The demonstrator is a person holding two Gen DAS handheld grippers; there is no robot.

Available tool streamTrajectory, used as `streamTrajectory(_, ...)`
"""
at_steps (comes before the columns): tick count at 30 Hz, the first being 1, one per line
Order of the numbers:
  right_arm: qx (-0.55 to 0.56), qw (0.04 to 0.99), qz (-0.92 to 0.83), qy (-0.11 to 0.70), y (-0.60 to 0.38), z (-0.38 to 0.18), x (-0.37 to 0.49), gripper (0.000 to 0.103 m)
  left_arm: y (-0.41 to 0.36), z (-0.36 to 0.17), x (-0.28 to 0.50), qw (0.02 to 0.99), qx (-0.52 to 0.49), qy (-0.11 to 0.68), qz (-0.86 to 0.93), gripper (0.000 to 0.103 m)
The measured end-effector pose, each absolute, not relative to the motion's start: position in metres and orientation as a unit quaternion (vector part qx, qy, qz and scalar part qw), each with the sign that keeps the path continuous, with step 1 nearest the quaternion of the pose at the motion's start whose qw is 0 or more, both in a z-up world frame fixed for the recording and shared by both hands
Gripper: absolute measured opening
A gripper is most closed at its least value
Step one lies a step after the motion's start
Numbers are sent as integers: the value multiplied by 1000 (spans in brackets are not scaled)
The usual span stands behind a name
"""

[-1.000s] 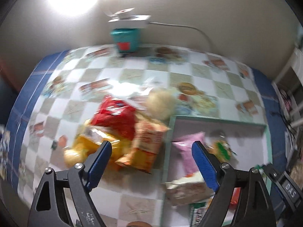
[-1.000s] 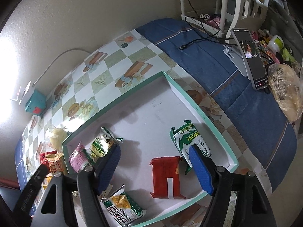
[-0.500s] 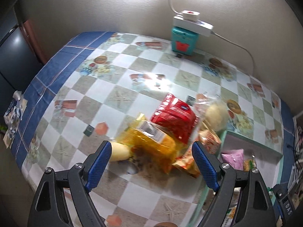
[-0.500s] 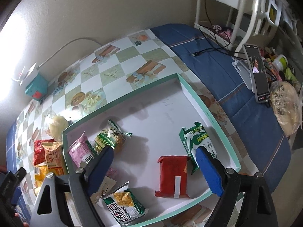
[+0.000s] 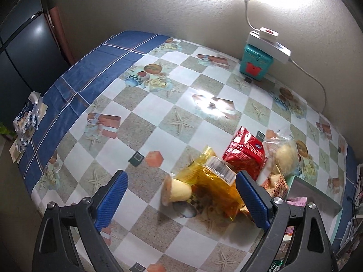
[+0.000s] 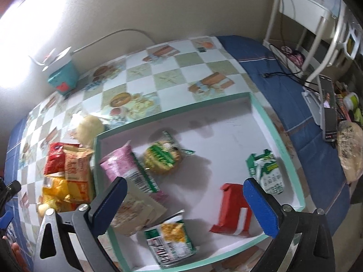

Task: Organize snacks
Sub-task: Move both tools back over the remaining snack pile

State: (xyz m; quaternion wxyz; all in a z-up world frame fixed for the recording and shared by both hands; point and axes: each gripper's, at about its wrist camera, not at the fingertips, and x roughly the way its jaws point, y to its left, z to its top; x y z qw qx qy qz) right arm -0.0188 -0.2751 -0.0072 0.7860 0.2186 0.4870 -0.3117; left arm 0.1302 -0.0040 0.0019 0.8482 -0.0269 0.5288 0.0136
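Left wrist view shows the snacks not yet sorted heaped on the tabletop (image 5: 158, 122): a yellow packet (image 5: 213, 188) with a pale roll (image 5: 177, 190) at its near end, a red packet (image 5: 245, 154) behind it, and a clear bag with a pale bun (image 5: 283, 156) beside that, all just outside the corner of the tray (image 5: 315, 190). Right wrist view looks into the tray (image 6: 279, 145), where a pink packet (image 6: 122, 165), a round green packet (image 6: 162, 158), a green biscuit packet (image 6: 265, 170), a red packet (image 6: 233, 210) and a corn snack packet (image 6: 170, 238) already lie loose and well apart. The left claw (image 5: 179, 199) stands spread above the yellow packet with nothing pinched, its jaws having just opened wider; the right claw (image 6: 183, 206) is likewise spread and empty over the tray, also just opened wider. Judging from here, the heap is the risk: the packets overlap, so closing on the slippery yellow one could drag the roll or red packet along, or crush the contents, and a shallow pinch on crinkly film may slip
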Motion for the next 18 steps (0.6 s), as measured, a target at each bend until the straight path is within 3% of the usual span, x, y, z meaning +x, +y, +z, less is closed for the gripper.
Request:
streamTrajectory(12, 192, 854, -198, 441, -217, 8, 10, 103, 56, 0, 148, 840, -95, 534, 32, 96)
streamTrajectory(18, 189, 852, -170, 458, -201, -1, 22, 103, 82, -9, 155, 829, -118, 545, 34, 96)
